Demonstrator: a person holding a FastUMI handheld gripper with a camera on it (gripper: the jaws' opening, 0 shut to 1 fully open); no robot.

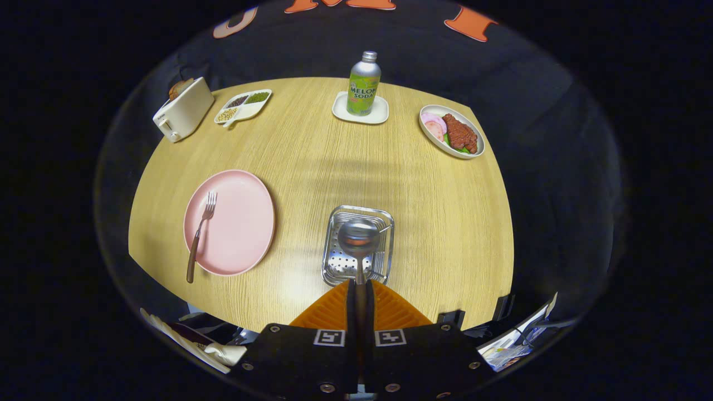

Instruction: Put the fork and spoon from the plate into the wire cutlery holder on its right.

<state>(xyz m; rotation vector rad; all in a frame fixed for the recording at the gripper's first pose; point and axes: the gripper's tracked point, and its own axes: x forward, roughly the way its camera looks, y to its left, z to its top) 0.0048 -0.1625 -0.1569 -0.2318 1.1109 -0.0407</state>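
The gripper (360, 287) is clamping the spoon (359, 238) by its thin handle, both fingers pressed against it, and is holding it above the wire cutlery holder (384, 218), bowl pointing forward. The spoon is showing as bright polished metal, its rounded bowl blurred and mirroring the room; it is likely light, rigid and slick, so a hold on the narrow handle may be letting it swivel or slip unless the squeeze is firm. The holder beneath is sitting as a shiny rectangular basket with a perforated floor and wire sides, apparently light enough to shift if knocked. To its left, on the wooden table (312, 150), the pink plate (245, 223) is carrying the fork (200, 234), steel tines forward and a dark brown handle overhanging the near rim. That overhanging handle is looking like the best place to grasp it, since the fingers can close there without scraping the plate.
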